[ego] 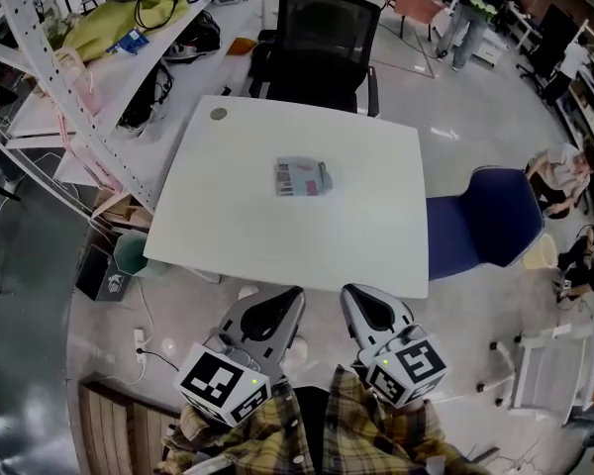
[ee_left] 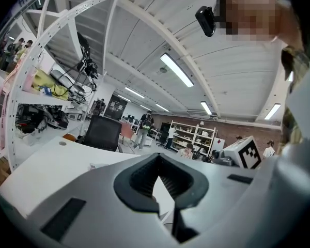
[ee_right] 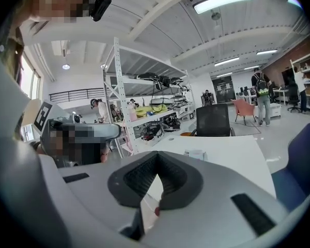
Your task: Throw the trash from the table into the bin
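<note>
1. The left gripper [ego: 293, 295] and the right gripper [ego: 350, 293] hang side by side just short of the table's near edge. Each has its jaws closed together on nothing.
2. On the white table [ego: 228, 216], a crumpled wrapper [ego: 302, 177] lies near the middle, well apart from both grippers.
3. A black office chair [ego: 322, 47] stands at the far edge, and a blue chair [ego: 485, 221] stands at the right.

Left gripper [ee_left: 158, 158]: jaw tips meet, nothing between them, only hollow gap behind tips. White table [ee_left: 51, 164] just beyond tips. Black chair [ee_left: 102, 133] at table's far edge. Grey disc [ee_left: 62, 143] on table near far-left corner. Small flat item [ee_left: 94, 166] mid-table, too small to identify. Rack [ee_left: 20, 87] left of table, yellow cloth [ee_left: 44, 81] on its shelf. Marker cube [ee_left: 245, 153] right of table.
</note>
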Demonstrator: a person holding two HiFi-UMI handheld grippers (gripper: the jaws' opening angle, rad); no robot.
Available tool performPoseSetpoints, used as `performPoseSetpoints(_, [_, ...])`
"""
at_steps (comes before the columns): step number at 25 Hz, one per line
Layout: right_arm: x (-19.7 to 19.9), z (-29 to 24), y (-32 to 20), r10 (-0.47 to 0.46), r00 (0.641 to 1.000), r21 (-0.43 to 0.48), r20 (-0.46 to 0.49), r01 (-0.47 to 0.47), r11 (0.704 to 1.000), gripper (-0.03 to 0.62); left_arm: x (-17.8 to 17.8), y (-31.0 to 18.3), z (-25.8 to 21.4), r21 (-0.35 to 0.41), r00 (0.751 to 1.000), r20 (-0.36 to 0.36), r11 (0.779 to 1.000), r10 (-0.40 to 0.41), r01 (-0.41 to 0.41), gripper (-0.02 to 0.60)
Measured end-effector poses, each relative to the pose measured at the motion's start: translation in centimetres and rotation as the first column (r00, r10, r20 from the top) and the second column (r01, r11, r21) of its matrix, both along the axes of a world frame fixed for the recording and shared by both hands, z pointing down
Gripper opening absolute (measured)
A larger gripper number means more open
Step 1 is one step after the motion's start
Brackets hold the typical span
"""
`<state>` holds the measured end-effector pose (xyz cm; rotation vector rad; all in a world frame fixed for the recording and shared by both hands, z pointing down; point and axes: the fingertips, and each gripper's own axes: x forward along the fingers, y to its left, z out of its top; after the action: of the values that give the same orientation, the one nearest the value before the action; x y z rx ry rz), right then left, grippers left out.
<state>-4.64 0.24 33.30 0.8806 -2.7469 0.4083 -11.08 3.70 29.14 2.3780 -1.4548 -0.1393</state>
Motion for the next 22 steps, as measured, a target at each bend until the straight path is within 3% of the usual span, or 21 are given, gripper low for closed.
performPoseSetpoints(15, [-11.8,1.1,-13.1,0.134,0.990,-0.030,-0.049,-0.136,0.990,-0.002,-12.4,-14.0,0.3,-0.027,0.991,-0.015,0.991,0.130,-0.131,0.007])
performPoseSetpoints(22, [-14.5,2.3,-17.1,0.238,0.969,-0.060,-0.069,-0.242,0.968,-0.002,-15.4,-18.1,1.2,-0.059,0.973,-0.020,0.971,0.230,-0.230,0.006])
